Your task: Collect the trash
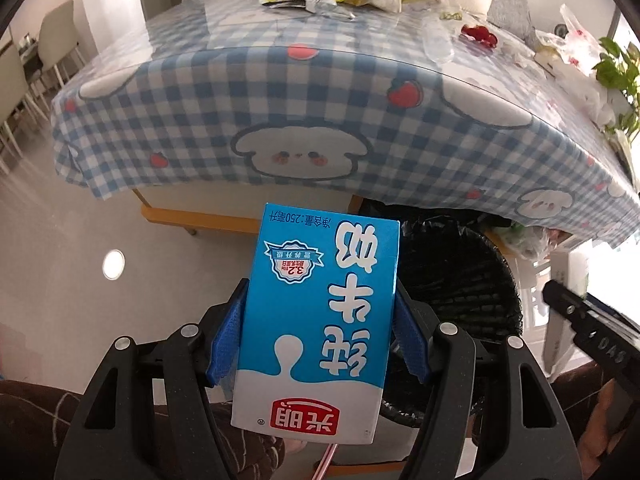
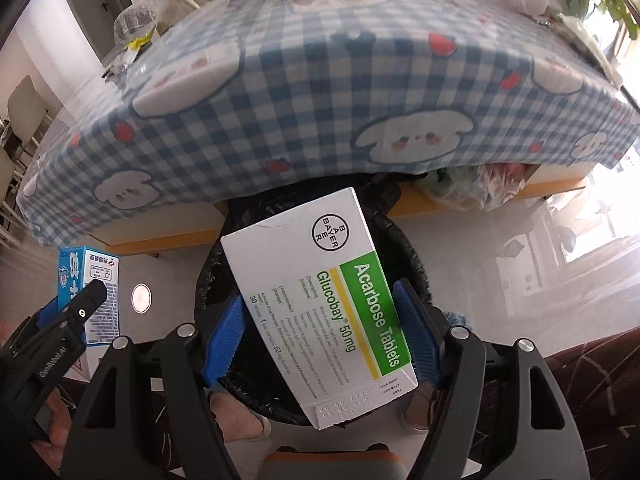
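Left gripper [image 1: 320, 336] clamped on blue milk carton [image 1: 320, 320] marked 250, upside down, right gripper [image 2: 320, 334] clamped on white Bayer "Acarbose Tablets, Glucobay 50 mg" box [image 2: 320, 304], over black-lined bin [image 2: 216, 276], near checked tablecloth [image 2: 320, 100].

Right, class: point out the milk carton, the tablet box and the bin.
milk carton [image 1: 320, 320]: left wrist view, middle of its blue front face.
tablet box [image 2: 288, 256]: right wrist view, white part of its top face.
bin [image 1: 460, 276]: left wrist view, black liner inside.
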`<move>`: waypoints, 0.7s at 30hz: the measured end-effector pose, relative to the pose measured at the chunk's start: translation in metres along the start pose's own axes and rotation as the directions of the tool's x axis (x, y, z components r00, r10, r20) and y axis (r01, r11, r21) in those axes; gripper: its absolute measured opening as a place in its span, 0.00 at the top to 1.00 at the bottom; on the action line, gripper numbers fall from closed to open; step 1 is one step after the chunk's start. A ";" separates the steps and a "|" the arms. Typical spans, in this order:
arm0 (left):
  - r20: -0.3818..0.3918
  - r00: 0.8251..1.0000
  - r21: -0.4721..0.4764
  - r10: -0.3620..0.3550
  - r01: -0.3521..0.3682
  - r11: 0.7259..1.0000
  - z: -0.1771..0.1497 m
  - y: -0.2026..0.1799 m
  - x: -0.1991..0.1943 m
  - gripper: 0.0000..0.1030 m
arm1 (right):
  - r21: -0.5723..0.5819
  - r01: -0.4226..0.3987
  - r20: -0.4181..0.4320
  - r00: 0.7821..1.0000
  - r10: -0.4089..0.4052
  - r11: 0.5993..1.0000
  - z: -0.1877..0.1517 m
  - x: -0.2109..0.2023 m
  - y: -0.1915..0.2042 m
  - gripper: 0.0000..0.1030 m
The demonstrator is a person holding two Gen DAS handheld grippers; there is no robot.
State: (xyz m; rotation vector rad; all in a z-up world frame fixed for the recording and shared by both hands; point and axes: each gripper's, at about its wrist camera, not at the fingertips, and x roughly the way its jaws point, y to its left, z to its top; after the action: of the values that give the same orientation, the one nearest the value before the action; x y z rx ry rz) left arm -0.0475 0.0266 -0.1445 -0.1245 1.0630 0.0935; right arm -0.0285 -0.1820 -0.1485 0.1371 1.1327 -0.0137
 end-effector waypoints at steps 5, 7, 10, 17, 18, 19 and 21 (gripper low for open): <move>-0.005 1.000 -0.026 0.009 -0.009 1.000 -0.002 0.008 0.007 0.37 | 0.001 0.022 -0.010 1.000 -0.022 1.000 -0.006 0.015 0.004 0.33; -0.011 1.000 -0.028 0.017 -0.017 0.999 -0.003 0.009 0.009 0.37 | -0.002 0.025 -0.013 1.000 -0.025 1.000 -0.009 0.020 0.006 0.33; -0.011 1.000 -0.023 0.028 -0.028 0.999 -0.003 0.009 0.009 0.37 | -0.007 0.030 -0.013 0.999 -0.030 1.000 -0.010 0.023 0.008 0.33; -0.016 0.999 -0.019 0.040 -0.041 0.999 -0.003 0.008 0.010 0.37 | -0.033 0.035 -0.019 0.999 -0.035 0.999 -0.009 0.030 0.016 0.32; -0.018 0.999 -0.018 0.043 -0.044 0.999 -0.003 0.008 0.011 0.37 | -0.039 0.036 -0.021 0.999 -0.036 0.999 -0.009 0.031 0.017 0.31; -0.020 0.999 -0.017 0.045 -0.045 0.999 -0.003 0.008 0.011 0.37 | -0.048 0.037 -0.023 0.999 -0.038 0.998 -0.008 0.032 0.018 0.31; -0.022 0.999 -0.014 0.044 -0.045 0.999 -0.003 0.007 0.012 0.37 | -0.071 0.047 -0.014 0.999 -0.048 0.996 -0.008 0.031 0.021 0.31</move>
State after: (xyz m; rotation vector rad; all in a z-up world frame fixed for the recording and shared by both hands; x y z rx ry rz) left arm -0.0451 0.0332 -0.1568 -0.1155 1.0866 0.1404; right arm -0.0208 -0.1587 -0.1781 0.0475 1.1502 -0.0153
